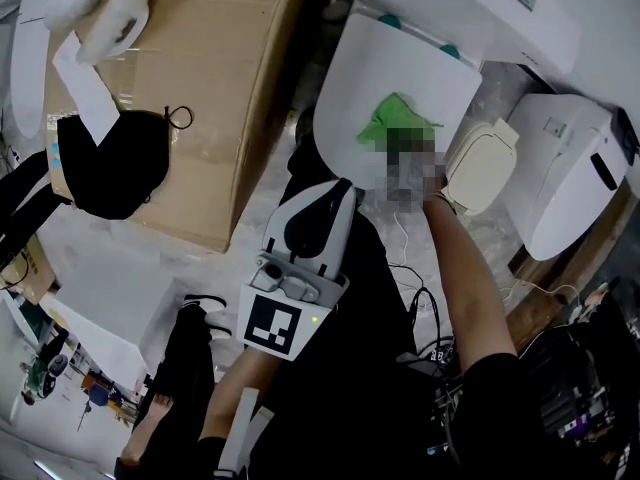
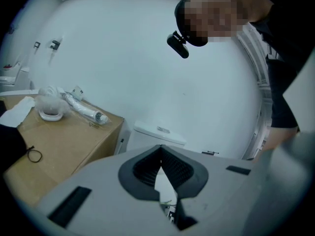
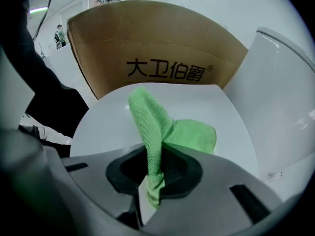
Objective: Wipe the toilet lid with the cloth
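**Item 1. Right gripper** [image 3: 156,168]. The jaws are closed on a fold of the cloth. Its own view shows this plainly, while in the head view the tool is masked.

**Item 2. Green microfibre cloth** [image 3: 165,127]. 1 edge is pinched between the right jaws. The rest rises ahead of them and drapes forward, with its far part lying on the lid.

**Item 3. Toilet lid** [image 3: 197,102]. White, lowered, and directly ahead of and below the right jaws. Most of its surface is bare around the cloth.

**Item 4. Left gripper** [image 1: 342,190]. The jaws are together with nothing between them. It is held back from the lid, well apart from the cloth.

**Item 5. Cistern** [image 1: 480,8]. White, at the lid's hinge end, off to the side of the right jaws.

**Handling note (judgement).** The step in hand is the wipe itself.
- Only a small part of the cloth appears to touch the lid, so the right gripper should come lower to lay more fabric flat.
- Strokes should overlap from the hinge end to the front rim.
- The pinch should be kept firm, because the fold could slip out under drag.
- The hard jaw tips should stay off the plastic.

**Item 6. Cardboard box** [image 3: 162,43]. The only container, beyond the lid from the right jaws. It is shut, so its contents cannot be seen. On its top lie a black fabric item [image 1: 110,163], white paper [image 1: 85,83] and a bagged white fitting [image 2: 83,109].
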### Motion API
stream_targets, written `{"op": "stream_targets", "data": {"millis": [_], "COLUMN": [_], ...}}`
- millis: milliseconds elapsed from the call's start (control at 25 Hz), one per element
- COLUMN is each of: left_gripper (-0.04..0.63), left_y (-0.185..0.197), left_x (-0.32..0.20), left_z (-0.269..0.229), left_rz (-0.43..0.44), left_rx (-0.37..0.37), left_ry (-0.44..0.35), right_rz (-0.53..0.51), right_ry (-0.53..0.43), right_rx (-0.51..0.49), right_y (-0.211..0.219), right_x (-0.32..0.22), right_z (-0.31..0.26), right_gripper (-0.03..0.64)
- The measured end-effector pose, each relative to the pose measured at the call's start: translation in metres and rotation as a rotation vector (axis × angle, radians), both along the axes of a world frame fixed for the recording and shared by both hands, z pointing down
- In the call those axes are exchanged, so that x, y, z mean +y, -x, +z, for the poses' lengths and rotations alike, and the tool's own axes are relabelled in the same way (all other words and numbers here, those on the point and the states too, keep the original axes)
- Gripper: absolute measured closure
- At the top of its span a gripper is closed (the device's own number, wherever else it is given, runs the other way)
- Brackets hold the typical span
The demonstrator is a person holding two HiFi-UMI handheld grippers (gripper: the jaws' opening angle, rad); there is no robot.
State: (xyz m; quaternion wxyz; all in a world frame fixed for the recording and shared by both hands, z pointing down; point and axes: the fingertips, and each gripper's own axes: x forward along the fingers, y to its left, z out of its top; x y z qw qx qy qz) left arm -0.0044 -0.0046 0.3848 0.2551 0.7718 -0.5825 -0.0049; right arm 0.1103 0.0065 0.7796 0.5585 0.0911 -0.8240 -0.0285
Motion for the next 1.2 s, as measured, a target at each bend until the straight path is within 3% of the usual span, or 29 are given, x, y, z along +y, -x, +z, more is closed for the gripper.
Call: {"op": "stream_targets", "data": {"millis": [360, 680, 800, 1000, 1080, 1200], "left_gripper": [0.589, 0.589, 0.589, 0.589, 0.589, 0.589], "left_y": [-0.025, -0.049, -0.066, -0.087, -0.094, -0.104], "left_x": [0.036, 0.043, 0.037, 0.016, 0.001, -0.018], "left_z": [0.001, -0.003, -0.004, -0.006, -0.006, -0.003], "left_rz": [0.004, 0.051, 0.098, 0.163, 0.192, 0.251], "left_rx": [-0.007, -0.021, -0.029, -0.018, -0.019, -0.017], "left_ry": [-0.003, -0.013, -0.007, 0.005, -0.008, 0.010], "right_rz": [-0.071, -0.002, 0.166, 0.666, 0.855, 1.091], "right_ry": [0.152, 0.369, 0.370, 0.265, 0.185, 0.062], "right_rx": [-0.018, -0.053, -0.212, -0.544, -0.625, -0.659], "right_y": [-0.009, -0.009, -0.012, -0.053, -0.087, -0.147], "right_x": [0.112, 0.163, 0.135, 0.028, -0.021, -0.088], "right_z": [0.005, 0.001, -0.028, -0.102, -0.118, -0.125], "right_gripper": [0.563, 0.563, 0.563, 0.563, 0.563, 0.563]}}
